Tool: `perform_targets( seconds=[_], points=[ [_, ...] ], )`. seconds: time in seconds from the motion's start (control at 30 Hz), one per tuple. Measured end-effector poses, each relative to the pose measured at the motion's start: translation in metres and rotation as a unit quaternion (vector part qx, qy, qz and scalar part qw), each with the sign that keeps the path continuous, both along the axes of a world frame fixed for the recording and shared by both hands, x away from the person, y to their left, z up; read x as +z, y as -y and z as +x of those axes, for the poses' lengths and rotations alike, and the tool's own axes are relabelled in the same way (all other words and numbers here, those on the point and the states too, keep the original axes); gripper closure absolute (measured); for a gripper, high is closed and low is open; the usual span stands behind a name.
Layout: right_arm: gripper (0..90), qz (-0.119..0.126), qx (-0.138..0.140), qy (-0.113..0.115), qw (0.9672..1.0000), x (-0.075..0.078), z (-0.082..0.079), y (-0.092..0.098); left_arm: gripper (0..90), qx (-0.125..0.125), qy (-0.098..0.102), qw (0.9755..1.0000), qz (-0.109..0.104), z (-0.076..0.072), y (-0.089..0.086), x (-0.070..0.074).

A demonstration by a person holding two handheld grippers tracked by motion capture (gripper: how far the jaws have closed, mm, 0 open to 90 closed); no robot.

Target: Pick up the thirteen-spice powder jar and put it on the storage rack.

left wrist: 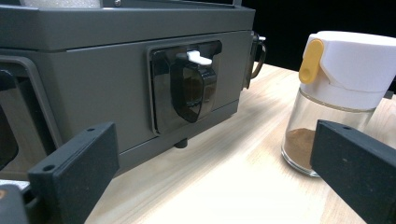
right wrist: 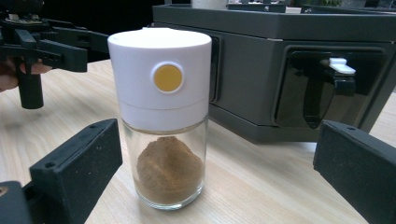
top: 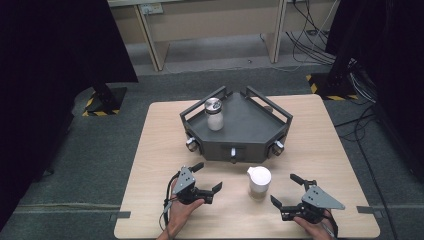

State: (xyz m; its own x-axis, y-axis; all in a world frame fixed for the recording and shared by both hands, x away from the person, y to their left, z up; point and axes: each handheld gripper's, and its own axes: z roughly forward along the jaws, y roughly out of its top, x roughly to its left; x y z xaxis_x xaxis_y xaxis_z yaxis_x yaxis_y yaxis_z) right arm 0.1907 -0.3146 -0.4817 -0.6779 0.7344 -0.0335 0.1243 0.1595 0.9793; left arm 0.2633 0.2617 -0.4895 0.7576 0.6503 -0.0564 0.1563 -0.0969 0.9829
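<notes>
A glass spice jar [top: 259,182] with a white cap, a yellow button and brown powder stands upright on the wooden table [top: 160,150], between my two grippers. My left gripper [top: 208,177] is open to its left, and the left gripper view has the jar [left wrist: 336,93] just beyond the right jaw. My right gripper [top: 285,189] is open to the jar's right. In the right gripper view the jar [right wrist: 163,116] stands a little ahead of the jaws, nearer the left one. Neither gripper touches it.
A dark grey rack [top: 250,125] sits mid-table behind the jar, with a metal-lidded jar of white powder [top: 215,115] on its tray. Its front face holds a dark dispenser with a white lever [left wrist: 191,88]. The left gripper [right wrist: 46,46] appears far off in the right gripper view.
</notes>
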Motion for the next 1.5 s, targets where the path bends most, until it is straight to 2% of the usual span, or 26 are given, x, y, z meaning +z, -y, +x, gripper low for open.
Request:
perform_targets(
  seconds=[0.73,1.13,1.5],
  points=[
    [1.2,-0.003,0.026,-0.003,0.9997,0.000,0.006,-0.017,1.1,-0.003,0.000,1.0000,0.001,0.000,0.001,-0.001],
    [1.4,-0.004,0.033,-0.008,0.9994,0.000,0.015,-0.024,1.1,-0.005,-0.002,1.0000,0.002,0.001,0.001,-0.001],
    [4.4,-0.010,0.044,-0.009,0.9989,0.000,0.027,-0.040,1.1,-0.004,-0.003,1.0000,0.002,0.001,0.001,-0.002]
  ],
)
